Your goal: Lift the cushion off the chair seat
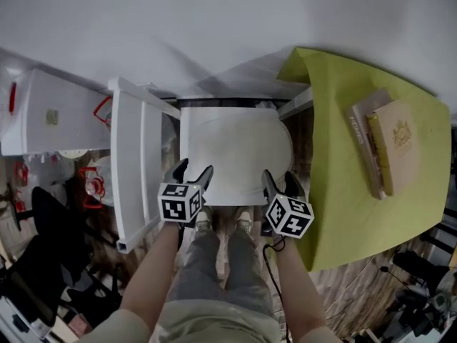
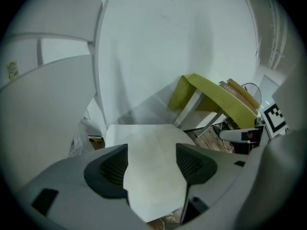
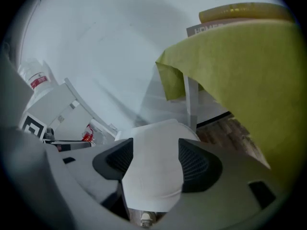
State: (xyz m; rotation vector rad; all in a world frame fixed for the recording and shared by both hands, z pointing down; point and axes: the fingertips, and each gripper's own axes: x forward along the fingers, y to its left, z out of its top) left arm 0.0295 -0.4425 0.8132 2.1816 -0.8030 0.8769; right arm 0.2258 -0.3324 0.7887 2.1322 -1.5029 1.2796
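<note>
Cushion [image 1: 239,156] on chair [image 1: 185,131], left tongs [image 1: 193,171] and right tongs [image 1: 280,182] spread near front edge

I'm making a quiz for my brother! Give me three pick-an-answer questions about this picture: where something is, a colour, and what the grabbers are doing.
1. Where is the cushion? A on the chair seat; B in a box; C on a bed.
2. What colour is the tablecloth? A red; B yellow-green; C blue.
3. How are the left gripper and right gripper? A both open; B both shut on the cushion; C one holding a cup.
Answers: 1 A, it covers the white chair's seat. 2 B, the cloth beside the chair is yellow-green. 3 A, each gripper's jaws stand apart, pressing nothing.
</note>
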